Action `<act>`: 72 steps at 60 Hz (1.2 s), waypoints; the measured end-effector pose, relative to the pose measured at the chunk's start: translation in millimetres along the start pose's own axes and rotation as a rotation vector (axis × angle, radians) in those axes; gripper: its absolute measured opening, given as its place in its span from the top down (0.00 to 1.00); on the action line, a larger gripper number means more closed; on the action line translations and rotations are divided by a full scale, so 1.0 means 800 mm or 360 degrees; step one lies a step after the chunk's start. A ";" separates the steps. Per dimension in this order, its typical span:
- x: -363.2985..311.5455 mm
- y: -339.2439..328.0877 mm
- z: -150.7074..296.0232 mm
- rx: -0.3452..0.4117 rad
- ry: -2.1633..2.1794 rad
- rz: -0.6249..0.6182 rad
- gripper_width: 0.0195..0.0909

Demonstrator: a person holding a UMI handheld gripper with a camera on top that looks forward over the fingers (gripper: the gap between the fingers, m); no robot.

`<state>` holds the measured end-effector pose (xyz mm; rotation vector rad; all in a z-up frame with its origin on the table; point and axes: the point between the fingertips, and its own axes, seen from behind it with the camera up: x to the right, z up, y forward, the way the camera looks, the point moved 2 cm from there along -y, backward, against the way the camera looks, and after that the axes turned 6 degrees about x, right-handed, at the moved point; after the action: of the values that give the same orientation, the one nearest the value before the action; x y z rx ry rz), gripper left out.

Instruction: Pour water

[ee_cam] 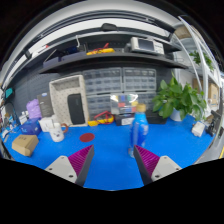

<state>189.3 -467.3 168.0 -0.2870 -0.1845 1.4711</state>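
Pink-padded fingers (113, 160) stand wide apart over the blue counter (110, 170), holding nothing. Beyond the right finger stands a blue bottle (140, 128), near a leafy plant (180, 100). No writing is readable.

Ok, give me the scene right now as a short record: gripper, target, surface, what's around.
gripper: gripper open, holding nothing
target: blue bottle upright, just ahead of the right finger, not between the fingers
surface: blue table
left side: white cup, cardboard box, purple object
middle: small red disc
right side: green plant
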 end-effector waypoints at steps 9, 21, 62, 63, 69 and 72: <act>0.034 0.020 -0.011 0.0018 -0.0018 -0.0094 0.13; -0.002 0.107 0.003 0.0074 -0.0051 -0.0040 0.13; -0.220 0.230 0.097 0.0218 -0.0261 -0.0048 0.78; -0.223 0.226 0.090 0.0217 -0.0288 -0.0039 0.78; -0.292 0.235 0.113 0.0242 -0.0505 0.0011 0.78; -0.331 0.245 0.125 0.0254 -0.0635 0.0042 0.78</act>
<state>-51.9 -707.8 217.6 0.1375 -0.3823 1.5486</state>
